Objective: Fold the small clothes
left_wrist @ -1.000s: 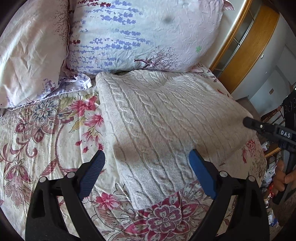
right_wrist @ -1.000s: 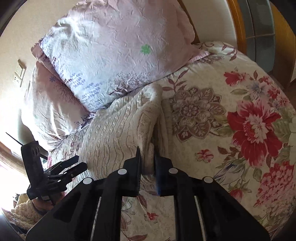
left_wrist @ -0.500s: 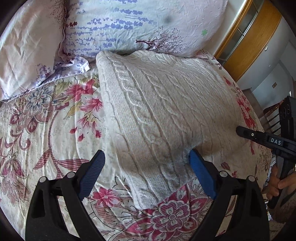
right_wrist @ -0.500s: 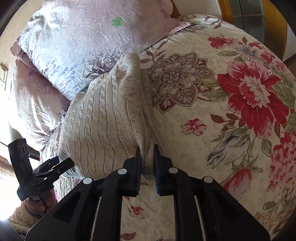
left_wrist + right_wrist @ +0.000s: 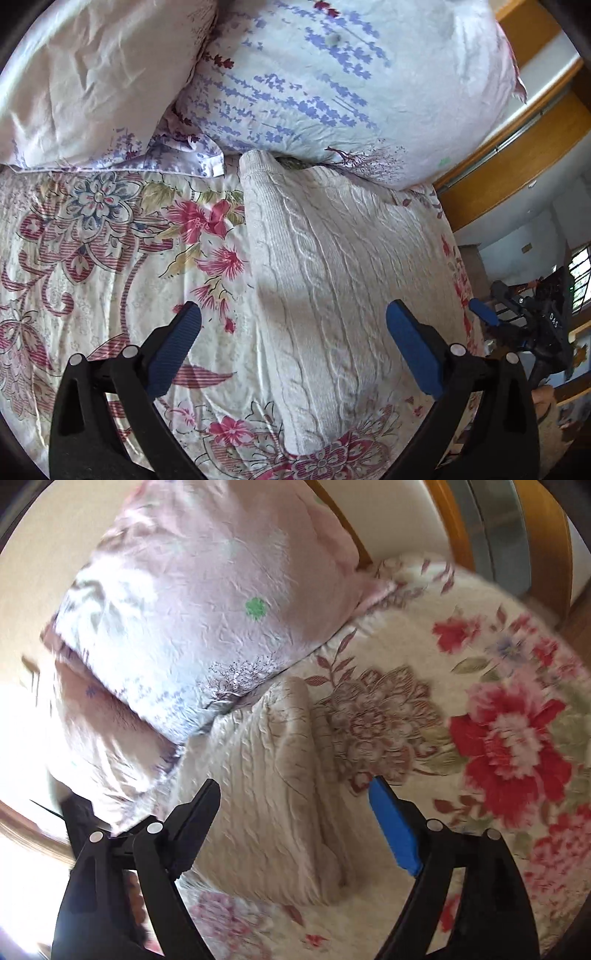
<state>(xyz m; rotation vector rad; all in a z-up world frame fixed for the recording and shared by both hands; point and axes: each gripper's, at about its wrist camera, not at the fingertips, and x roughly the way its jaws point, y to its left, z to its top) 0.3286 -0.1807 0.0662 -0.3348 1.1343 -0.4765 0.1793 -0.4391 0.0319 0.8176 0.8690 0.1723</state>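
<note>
A cream cable-knit sweater (image 5: 332, 273) lies folded on the flowered bedspread, its far end tucked under a pillow. My left gripper (image 5: 293, 319) hovers over its near left edge, jaws opening wide, nothing pressed between the blue pads. In the right wrist view the same sweater (image 5: 266, 797) lies below my right gripper (image 5: 295, 794); its jaws are opening and the pads stand apart from the knit's right edge. The right gripper (image 5: 491, 314) also shows at the far right of the left wrist view, beside the sweater's right edge.
Two pale floral pillows (image 5: 332, 81) (image 5: 85, 77) lean at the head of the bed. The flowered bedspread (image 5: 498, 738) stretches right of the sweater. A wooden wardrobe frame (image 5: 517, 147) stands past the bed's right edge.
My right gripper has let go of the sweater's edge and its jaws have spread. The sweater now lies flat and narrower. Both views have rolled and shifted, and the left jaws stand a little wider.
</note>
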